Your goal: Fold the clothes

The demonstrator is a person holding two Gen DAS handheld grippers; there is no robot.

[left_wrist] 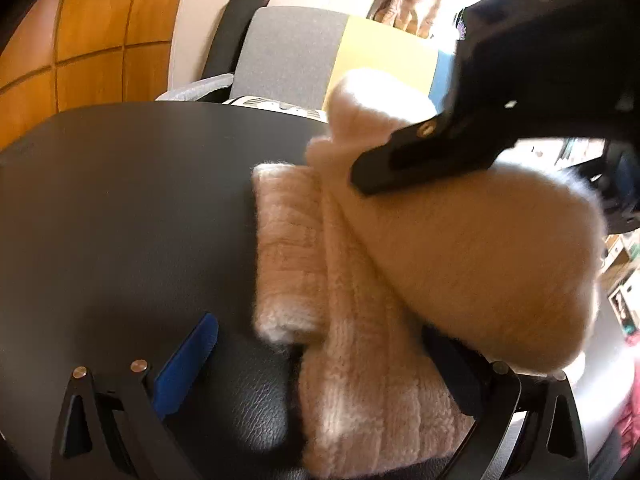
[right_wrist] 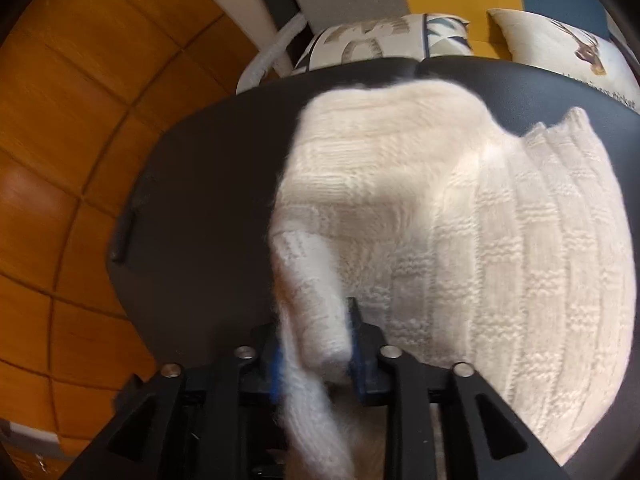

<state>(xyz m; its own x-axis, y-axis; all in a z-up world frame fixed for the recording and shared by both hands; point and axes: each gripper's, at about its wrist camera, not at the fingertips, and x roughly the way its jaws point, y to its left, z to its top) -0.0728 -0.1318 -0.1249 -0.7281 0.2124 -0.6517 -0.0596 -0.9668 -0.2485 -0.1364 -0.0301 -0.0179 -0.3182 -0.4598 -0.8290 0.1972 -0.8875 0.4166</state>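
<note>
A fluffy cream knitted sweater (left_wrist: 460, 248) lies bunched on the black table (left_wrist: 120, 200), toward its right side. My left gripper (left_wrist: 320, 332) stands open and low over the near part of the sweater. Its left blue pad (left_wrist: 188, 364) is clear of the cloth and its right finger is hidden under the knit. In the right wrist view my right gripper (right_wrist: 316, 360) is shut on a folded sleeve (right_wrist: 312, 300) of the sweater (right_wrist: 460, 220), which fills the gap between the blue pads. One black finger (left_wrist: 420, 152) of the right gripper shows above the sweater's far fold.
The table (right_wrist: 208, 200) has rounded corners, with its edge close on the left over wooden flooring (right_wrist: 60, 160). Behind it stand a grey seat back (left_wrist: 288, 52) and two printed cushions (right_wrist: 380, 40) (right_wrist: 560, 48). Something red (left_wrist: 628, 412) sits off the table's right edge.
</note>
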